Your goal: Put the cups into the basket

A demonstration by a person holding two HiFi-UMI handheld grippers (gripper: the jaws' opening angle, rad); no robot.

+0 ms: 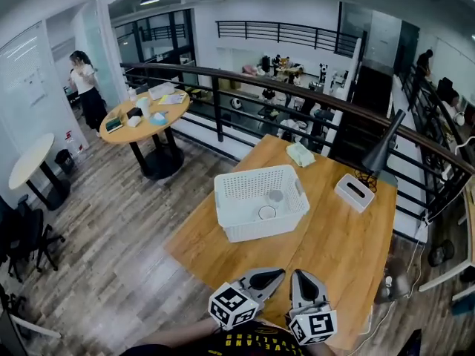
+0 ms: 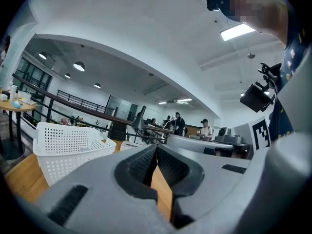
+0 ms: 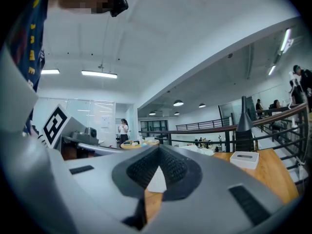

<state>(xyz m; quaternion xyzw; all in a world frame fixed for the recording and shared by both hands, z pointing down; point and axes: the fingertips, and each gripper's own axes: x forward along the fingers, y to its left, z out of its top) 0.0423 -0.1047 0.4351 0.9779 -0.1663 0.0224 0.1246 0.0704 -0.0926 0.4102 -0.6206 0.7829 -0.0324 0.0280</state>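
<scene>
Two cups (image 1: 267, 212) sit inside the basket (image 1: 230, 199) at the middle of the desk (image 1: 349, 251). The left gripper (image 1: 275, 274) and right gripper (image 1: 298, 276) lie side by side at the desk's 6 o'clock edge, pointing toward 12, both jaws pressed together on nothing. A tissue box (image 1: 354, 192) is at the basket's 3 o'clock.

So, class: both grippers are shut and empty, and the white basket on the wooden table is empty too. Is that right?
Not quite. The white basket isn't empty: the head view shows one cup and a second cup inside it. The rest stands: the left gripper and right gripper are shut and empty, and the basket sits on the wooden table.
</scene>
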